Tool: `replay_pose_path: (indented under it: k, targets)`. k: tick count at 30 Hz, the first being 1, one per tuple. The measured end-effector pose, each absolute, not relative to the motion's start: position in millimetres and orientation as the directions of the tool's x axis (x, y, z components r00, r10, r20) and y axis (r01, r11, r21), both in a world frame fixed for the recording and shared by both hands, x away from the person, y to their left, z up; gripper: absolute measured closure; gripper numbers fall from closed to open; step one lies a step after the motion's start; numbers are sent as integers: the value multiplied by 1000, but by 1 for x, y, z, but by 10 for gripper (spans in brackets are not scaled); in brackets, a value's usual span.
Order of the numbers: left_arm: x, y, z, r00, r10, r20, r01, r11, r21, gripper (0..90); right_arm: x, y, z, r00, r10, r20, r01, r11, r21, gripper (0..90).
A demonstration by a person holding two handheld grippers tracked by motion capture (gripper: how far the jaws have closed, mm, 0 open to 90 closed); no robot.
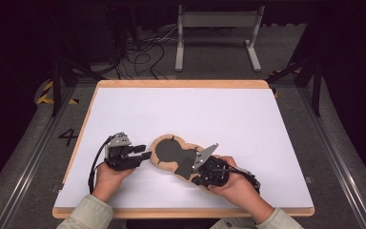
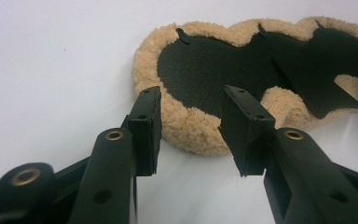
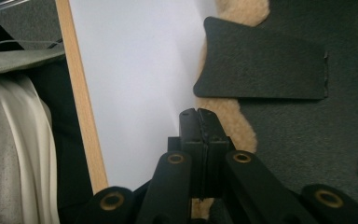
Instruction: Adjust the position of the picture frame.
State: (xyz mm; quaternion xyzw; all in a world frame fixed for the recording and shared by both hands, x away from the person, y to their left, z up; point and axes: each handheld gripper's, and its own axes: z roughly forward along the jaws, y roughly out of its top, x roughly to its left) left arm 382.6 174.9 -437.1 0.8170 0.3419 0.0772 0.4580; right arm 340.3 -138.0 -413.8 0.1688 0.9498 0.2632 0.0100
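Near the table's front edge, on the white sheet (image 1: 228,114): tan fleece pad with lobed outline and dark grey leathery face (image 1: 171,152), one dark flap lifted. Left gripper (image 2: 193,133) spread, straddling its fluffy rim without touching. Right gripper (image 3: 199,122) pressed together at the fleece edge.

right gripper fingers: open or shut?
Shut. In the right gripper view the right gripper has its two fingers pressed together, no gap, nothing visible between them, over the fleece pad edge.
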Motion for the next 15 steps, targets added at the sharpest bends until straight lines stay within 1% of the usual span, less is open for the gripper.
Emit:
replay_pose_path:
  k: [4, 7, 12, 15]
  targets:
    - [383, 174, -437, 760, 624, -182, 482, -353, 802, 584, 337, -134, -419, -949, 307, 73, 303, 824, 479, 900]
    - [384, 173, -437, 760, 623, -183, 483, -353, 801, 582, 332, -128, -426, -954, 296, 50, 288, 854, 433, 900]
    - [384, 172, -437, 762, 621, -184, 484, -356, 799, 582, 333, -128, -428, -951, 305, 43, 294, 858, 421, 900]
    - [384, 172, -437, 762, 620, -185, 483, -354, 801, 579, 335, -131, -427, -946, 323, 10, 299, 864, 404, 900]
